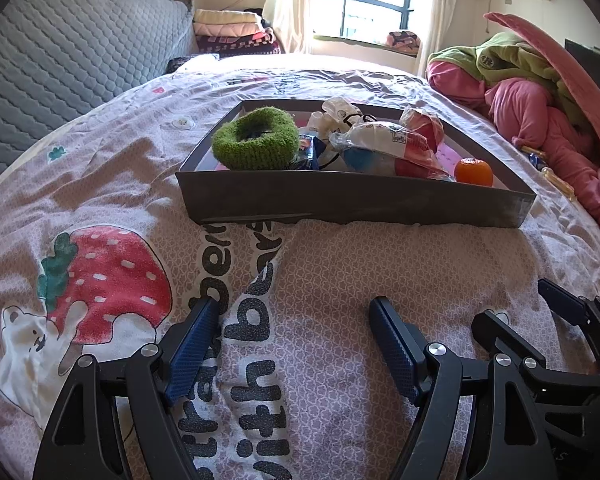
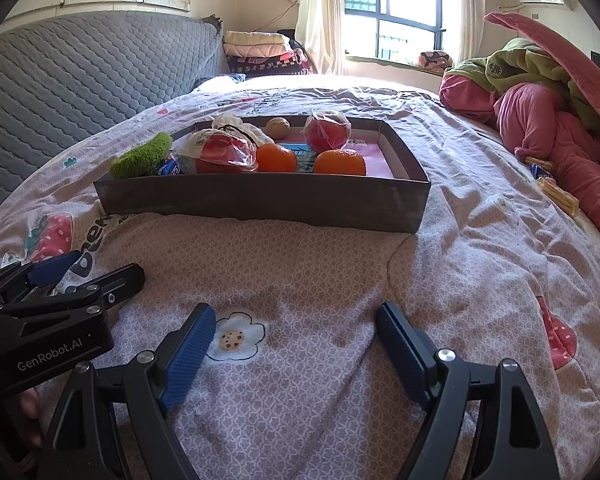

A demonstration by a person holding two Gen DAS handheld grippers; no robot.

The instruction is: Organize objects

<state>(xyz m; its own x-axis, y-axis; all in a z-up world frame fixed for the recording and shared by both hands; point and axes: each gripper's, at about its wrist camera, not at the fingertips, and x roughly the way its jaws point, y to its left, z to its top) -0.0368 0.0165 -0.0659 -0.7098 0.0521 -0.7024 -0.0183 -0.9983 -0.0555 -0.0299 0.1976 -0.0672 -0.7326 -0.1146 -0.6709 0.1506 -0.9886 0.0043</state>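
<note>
Both your tongs, left (image 1: 294,344) & right (image 2: 296,350), hang open, empty, over the bed (image 2: 340,280). Tray (image 2: 260,200) ahead already holds oranges (image 2: 339,162), wrapped fruit, walnut, green band (image 1: 256,144). Snack packs (image 2: 556,192) by the pink clothes appear left to collect.

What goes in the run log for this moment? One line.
left gripper: open, empty | right gripper: open, empty | grey box: on bed, holding oranges, green scrunchie
</note>
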